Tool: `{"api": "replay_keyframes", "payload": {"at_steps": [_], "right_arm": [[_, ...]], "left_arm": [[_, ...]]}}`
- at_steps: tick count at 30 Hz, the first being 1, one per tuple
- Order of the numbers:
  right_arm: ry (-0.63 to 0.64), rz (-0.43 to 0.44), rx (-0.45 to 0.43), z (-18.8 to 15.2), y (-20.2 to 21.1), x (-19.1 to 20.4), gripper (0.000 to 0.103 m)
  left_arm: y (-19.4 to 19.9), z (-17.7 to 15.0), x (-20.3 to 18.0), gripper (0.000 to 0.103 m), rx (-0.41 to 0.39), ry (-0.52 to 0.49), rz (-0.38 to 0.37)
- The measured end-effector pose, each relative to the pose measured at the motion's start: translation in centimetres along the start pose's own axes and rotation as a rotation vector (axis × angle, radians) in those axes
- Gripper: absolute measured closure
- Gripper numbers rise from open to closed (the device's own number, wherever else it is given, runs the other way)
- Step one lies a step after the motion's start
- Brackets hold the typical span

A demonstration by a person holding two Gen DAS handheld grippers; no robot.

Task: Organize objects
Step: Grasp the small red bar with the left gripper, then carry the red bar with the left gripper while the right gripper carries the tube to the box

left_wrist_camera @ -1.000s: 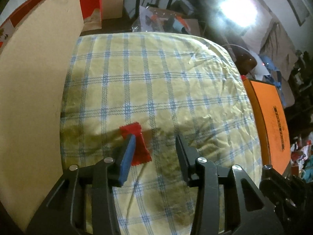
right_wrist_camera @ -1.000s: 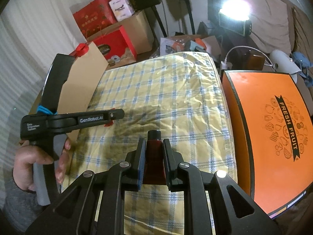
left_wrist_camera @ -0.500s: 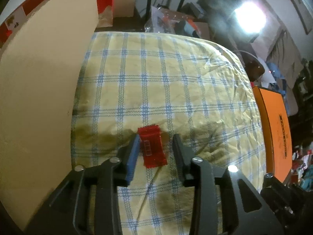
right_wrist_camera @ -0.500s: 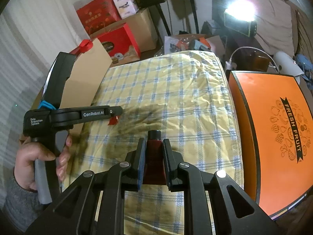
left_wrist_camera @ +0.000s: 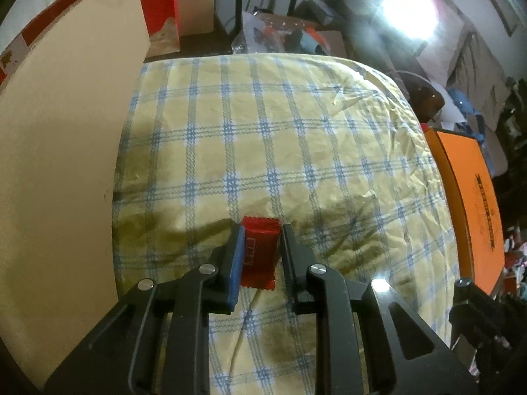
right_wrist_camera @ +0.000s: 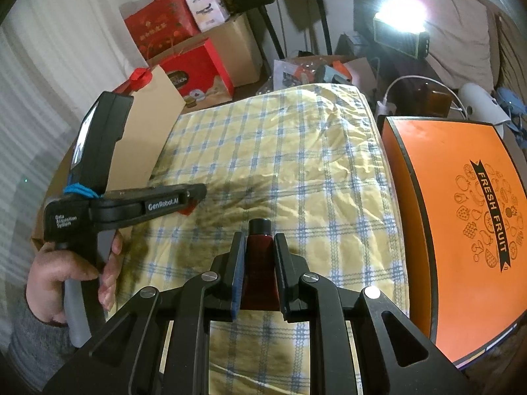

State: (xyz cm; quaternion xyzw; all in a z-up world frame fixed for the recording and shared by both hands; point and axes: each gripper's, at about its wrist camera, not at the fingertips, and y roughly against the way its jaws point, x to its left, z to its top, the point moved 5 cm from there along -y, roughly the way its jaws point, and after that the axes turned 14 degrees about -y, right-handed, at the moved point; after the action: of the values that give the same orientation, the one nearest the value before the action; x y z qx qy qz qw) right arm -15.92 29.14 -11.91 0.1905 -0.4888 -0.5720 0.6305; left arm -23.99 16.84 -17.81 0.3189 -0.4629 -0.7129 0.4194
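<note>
Fingers of the left gripper clamp a red packet lengthwise between them, while right gripper fingers grip a dark tube.

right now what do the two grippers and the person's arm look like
Both grippers are black plastic with silver pivot screws and blue pads inside the jaws. The left gripper carries white "GenRobot.AI" lettering, a grey handle and a blue band. The person's sleeve is grey.
</note>
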Motion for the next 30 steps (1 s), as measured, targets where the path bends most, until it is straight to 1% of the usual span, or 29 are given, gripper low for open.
{"api": "replay_keyframes", "payload": {"at_steps": [5, 17, 22, 30], "right_arm": [[0.009, 0.004, -0.009, 0.3, 0.4, 0.6, 0.087], [0.061, 0.011, -0.062, 1.3, 2.6, 3.8, 0.087], [0.090, 0.023, -0.081, 1.6, 3.5, 5.9, 0.087], [0.142, 0.069, -0.080, 1.5, 4.0, 10.1, 0.087]], "left_arm": [[1.8, -0.3, -0.6, 0.084, -0.034, -0.011, -0.028], [10.1, -0.7, -1.4, 0.084, -0.170, -0.053, -0.069], [13.0, -1.4, -0.4, 0.084, -0.219, -0.042, -0.077], [16.2, -2.8, 2.3, 0.083, -0.261, -0.014, -0.073]]}}
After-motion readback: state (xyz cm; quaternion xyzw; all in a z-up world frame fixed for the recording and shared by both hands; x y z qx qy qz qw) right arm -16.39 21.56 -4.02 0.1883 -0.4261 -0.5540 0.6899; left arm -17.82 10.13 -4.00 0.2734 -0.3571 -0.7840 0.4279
